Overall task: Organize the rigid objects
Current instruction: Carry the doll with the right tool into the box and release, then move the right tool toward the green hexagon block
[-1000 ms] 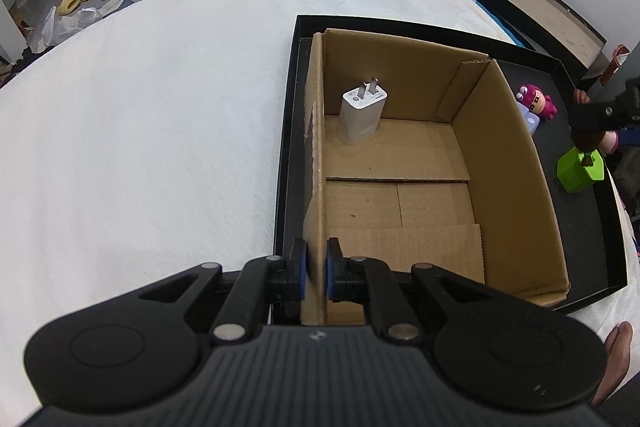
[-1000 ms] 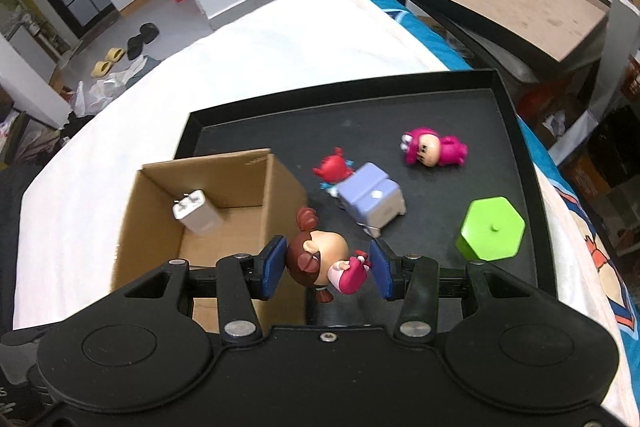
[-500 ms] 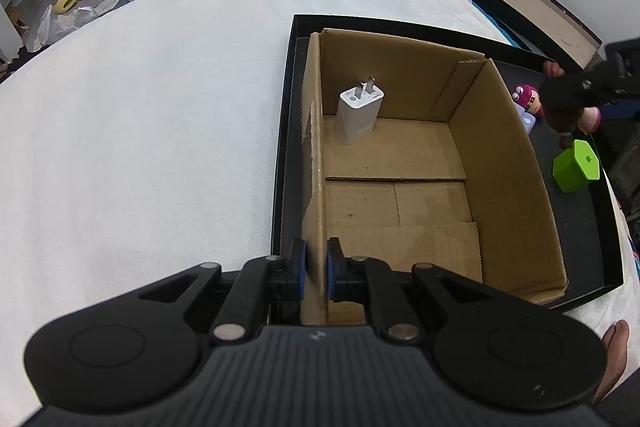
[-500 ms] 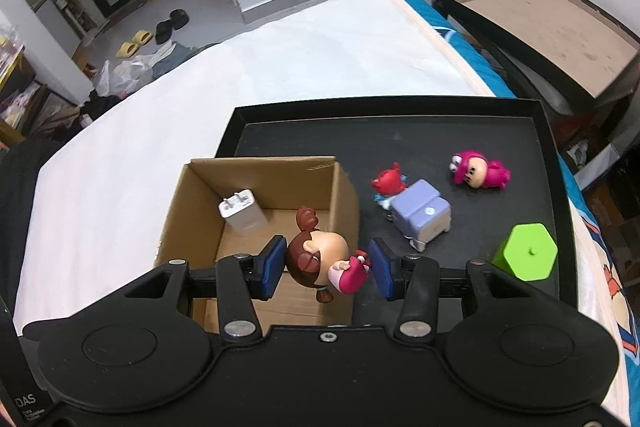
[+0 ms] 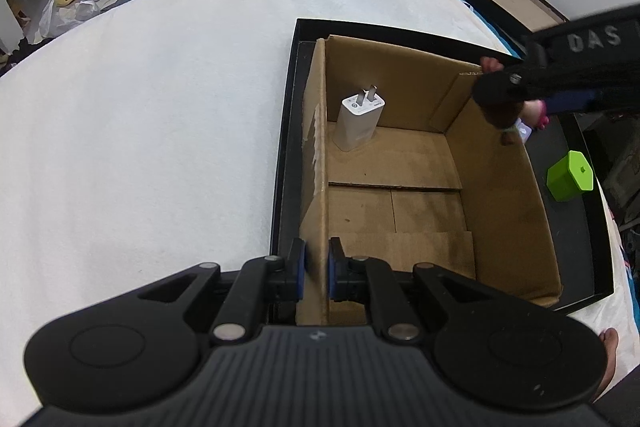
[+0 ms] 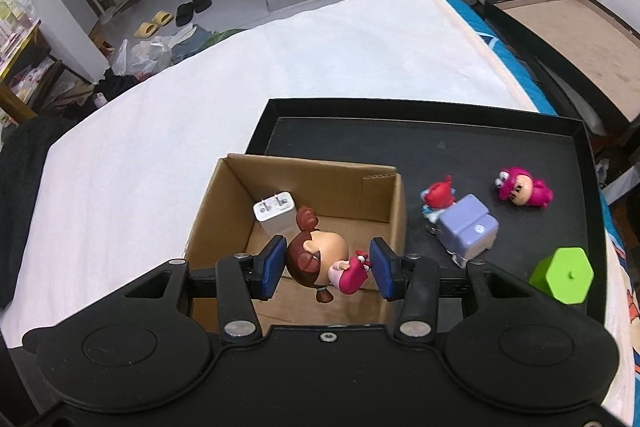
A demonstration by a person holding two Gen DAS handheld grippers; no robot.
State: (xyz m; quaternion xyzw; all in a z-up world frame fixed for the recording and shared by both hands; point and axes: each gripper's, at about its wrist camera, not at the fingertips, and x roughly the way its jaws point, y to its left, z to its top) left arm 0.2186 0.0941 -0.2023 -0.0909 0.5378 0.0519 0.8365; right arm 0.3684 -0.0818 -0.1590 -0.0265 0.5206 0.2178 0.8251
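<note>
Left tongs (image 5: 317,269) pinch the cardboard box (image 5: 496,187) wall, steadying it, while right tongs (image 6: 326,269) grip a doll (image 6: 320,261) above it.

Left wrist view: sits just behind left tool (image 5: 316,269), looks steeply down, close over near wall of cardboard box (image 5: 500,195). Right wrist view: behind right tool (image 6: 327,267), higher, angled down over box (image 6: 312,179) and black tray (image 6: 520,147). Both views share box, white charger (image 5: 358,123) (image 6: 274,213), green hexagon block (image 5: 570,177) (image 6: 562,275), white bed (image 5: 140,107).
</note>
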